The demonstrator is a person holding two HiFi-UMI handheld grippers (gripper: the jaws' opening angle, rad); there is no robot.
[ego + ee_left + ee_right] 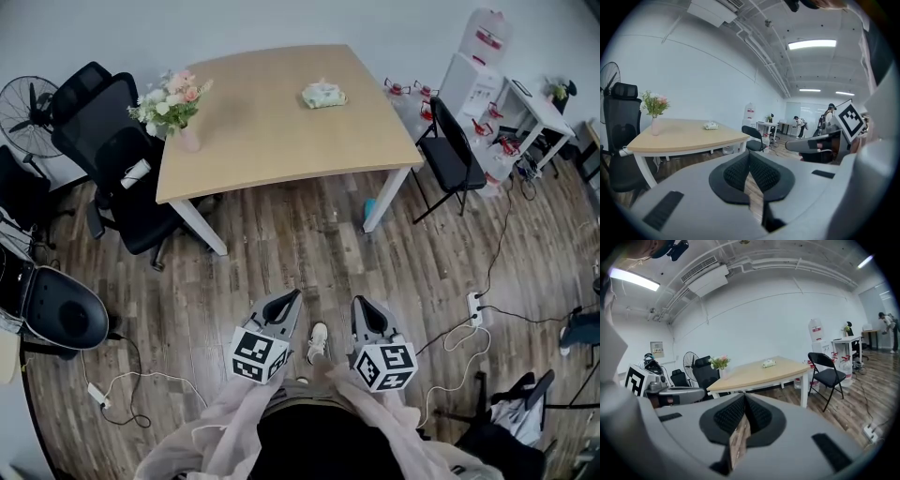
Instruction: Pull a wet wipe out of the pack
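The wet wipe pack [323, 95], pale green, lies on the far right part of a light wooden table [272, 141]. It shows small on the tabletop in the left gripper view [710, 125] and in the right gripper view [768, 363]. My left gripper [290, 300] and right gripper [362, 305] hang side by side over the wooden floor, well short of the table. Both point toward it. Each has its jaws shut with nothing between them [749, 159] [744, 401].
A vase of flowers [174, 105] stands at the table's left edge. Black office chairs [112, 150] and a fan [26, 112] stand to the left, a black folding chair [448, 150] to the right. Cables and power strips [475, 308] lie on the floor. A person's shoe [318, 341] shows between the grippers.
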